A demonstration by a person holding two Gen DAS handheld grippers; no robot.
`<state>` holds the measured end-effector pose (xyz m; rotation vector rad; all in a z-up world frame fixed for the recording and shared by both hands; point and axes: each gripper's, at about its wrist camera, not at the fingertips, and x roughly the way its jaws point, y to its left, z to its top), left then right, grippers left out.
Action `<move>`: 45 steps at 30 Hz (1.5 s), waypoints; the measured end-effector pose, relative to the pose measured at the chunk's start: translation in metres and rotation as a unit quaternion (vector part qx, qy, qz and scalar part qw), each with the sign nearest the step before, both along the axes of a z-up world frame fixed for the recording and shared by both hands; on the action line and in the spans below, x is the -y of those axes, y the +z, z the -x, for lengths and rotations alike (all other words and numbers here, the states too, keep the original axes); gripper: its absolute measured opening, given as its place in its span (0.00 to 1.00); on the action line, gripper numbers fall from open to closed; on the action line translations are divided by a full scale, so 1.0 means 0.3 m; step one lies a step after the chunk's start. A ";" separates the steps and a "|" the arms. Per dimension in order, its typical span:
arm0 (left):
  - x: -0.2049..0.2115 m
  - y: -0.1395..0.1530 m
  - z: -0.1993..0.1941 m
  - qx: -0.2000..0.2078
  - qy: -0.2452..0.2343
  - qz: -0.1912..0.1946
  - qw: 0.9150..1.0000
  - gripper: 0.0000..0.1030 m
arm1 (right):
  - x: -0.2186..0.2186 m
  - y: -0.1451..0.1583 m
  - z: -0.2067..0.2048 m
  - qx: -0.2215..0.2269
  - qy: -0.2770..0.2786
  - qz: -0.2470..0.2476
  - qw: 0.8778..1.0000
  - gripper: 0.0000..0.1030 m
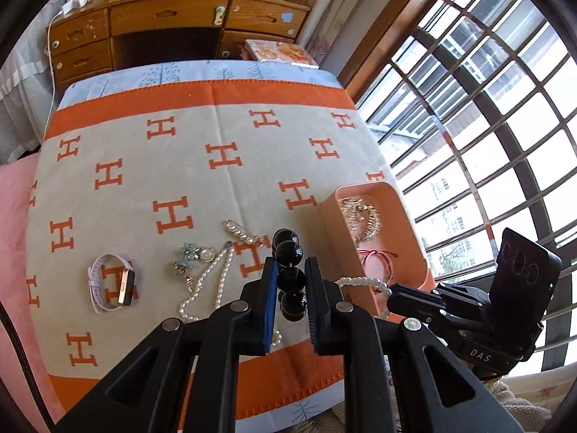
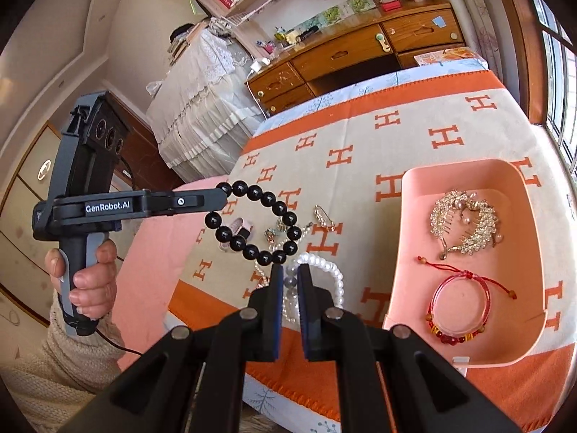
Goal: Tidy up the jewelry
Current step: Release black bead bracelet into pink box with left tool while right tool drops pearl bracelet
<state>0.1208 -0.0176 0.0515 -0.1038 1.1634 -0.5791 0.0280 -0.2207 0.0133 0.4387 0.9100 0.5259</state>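
Note:
My left gripper (image 1: 291, 270) is shut on a black bead bracelet (image 1: 288, 252) and holds it above the blanket; in the right wrist view the bracelet (image 2: 259, 223) hangs from the left gripper (image 2: 221, 195). My right gripper (image 2: 289, 278) is shut on a white pearl bracelet (image 2: 324, 267), left of the pink tray (image 2: 407, 223). In the left wrist view the right gripper (image 1: 391, 294) holds the pearl bracelet (image 1: 360, 281) at the tray's (image 1: 331, 223) near edge. The tray holds a crystal hair comb (image 2: 465, 223) and a red string bracelet (image 2: 458, 306).
On the orange-and-grey blanket (image 1: 180, 166) lie a pink-strapped smartwatch (image 1: 111, 283), a pearl necklace (image 1: 205, 285), a pearl hair clip (image 1: 241, 232) and small blue earrings (image 1: 187, 256). A wooden dresser (image 1: 173, 29) stands beyond the bed, a barred window (image 1: 487, 126) on the right.

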 end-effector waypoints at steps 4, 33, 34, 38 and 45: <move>0.068 0.077 0.057 0.058 -0.047 0.030 0.997 0.12 | 0.088 0.075 0.038 0.038 -0.044 -0.022 0.998 0.07; 0.527 -0.251 -0.006 0.013 -0.116 -0.058 0.992 0.69 | 0.398 -0.026 0.097 0.022 -0.173 0.001 0.985 0.07; 0.507 -0.242 -0.005 0.013 -0.112 -0.048 0.992 0.69 | 0.397 -0.031 0.095 0.021 -0.173 0.002 0.985 0.07; 0.426 -0.178 0.018 0.044 -0.091 -0.020 0.995 0.69 | 0.392 -0.046 0.079 0.014 -0.172 0.008 0.985 0.07; 0.277 -0.141 0.075 0.096 -0.025 -0.049 0.994 0.71 | 0.372 -0.068 0.054 -0.001 -0.172 0.025 0.985 0.07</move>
